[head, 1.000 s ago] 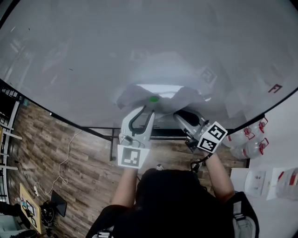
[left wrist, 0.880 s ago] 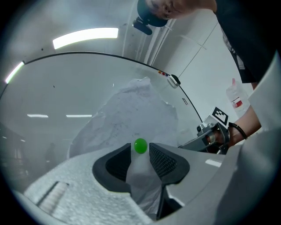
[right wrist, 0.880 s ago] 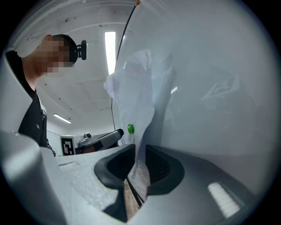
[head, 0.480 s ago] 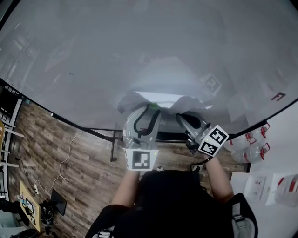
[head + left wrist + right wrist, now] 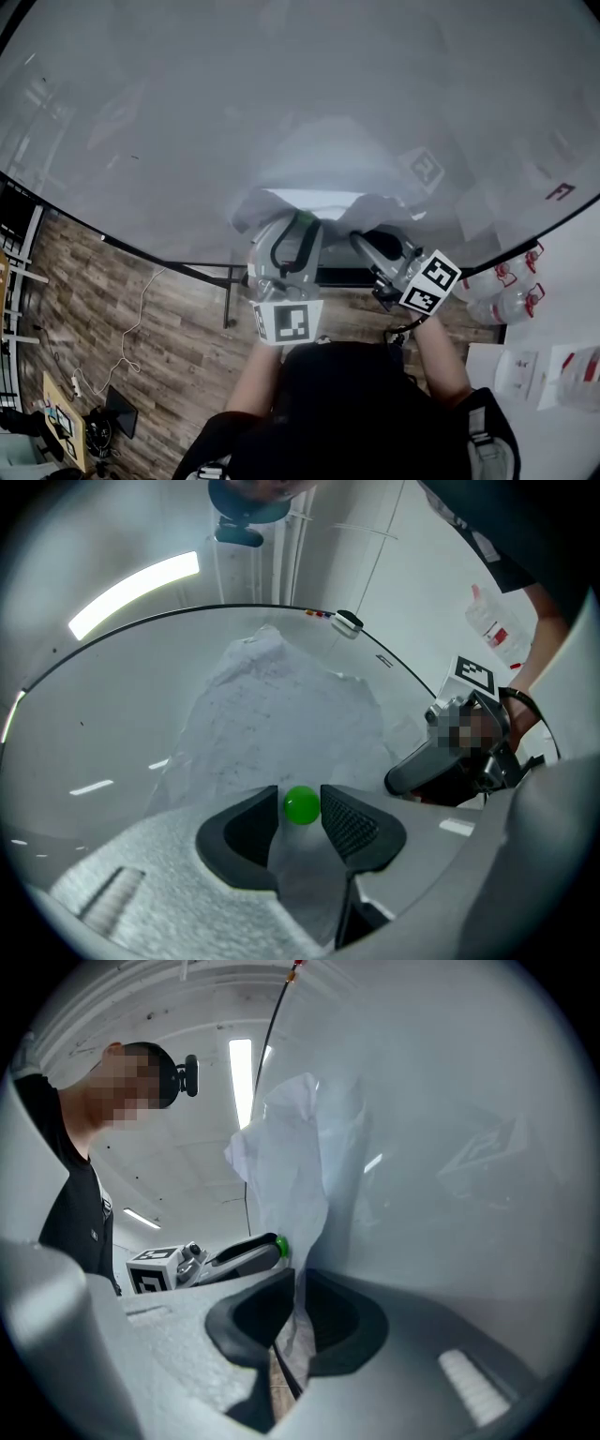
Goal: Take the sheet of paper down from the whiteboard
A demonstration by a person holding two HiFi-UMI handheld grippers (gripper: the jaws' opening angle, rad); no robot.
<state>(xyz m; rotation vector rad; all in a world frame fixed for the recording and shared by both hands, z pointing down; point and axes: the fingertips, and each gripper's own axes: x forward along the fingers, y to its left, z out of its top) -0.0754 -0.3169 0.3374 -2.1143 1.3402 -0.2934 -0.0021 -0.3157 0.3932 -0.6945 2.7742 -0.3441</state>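
A crumpled white sheet of paper (image 5: 309,199) hangs on the whiteboard (image 5: 281,94), pinned by a round green magnet (image 5: 304,218). My left gripper (image 5: 298,221) points at the board. Its jaws have just been opening and now stand open, with the magnet (image 5: 301,804) between the fingertips and a thin gap on one side. The paper (image 5: 272,724) rises behind it. My right gripper (image 5: 359,236) is to the right of the magnet, shut on the sheet's lower edge (image 5: 298,1283). In the right gripper view the paper (image 5: 291,1166) runs up from its jaws, and the left gripper (image 5: 244,1255) shows beside it.
The whiteboard's metal stand (image 5: 225,281) meets a wood floor (image 5: 141,356) with a cable and small devices at the lower left. Clear water jugs (image 5: 506,281) stand at the right. A small clip (image 5: 347,621) sits on the board's edge.
My left gripper has rolled and pushed in toward the board. The green magnet, which was ahead of its tips, now lies between them. The right gripper has kept its hold on the paper.
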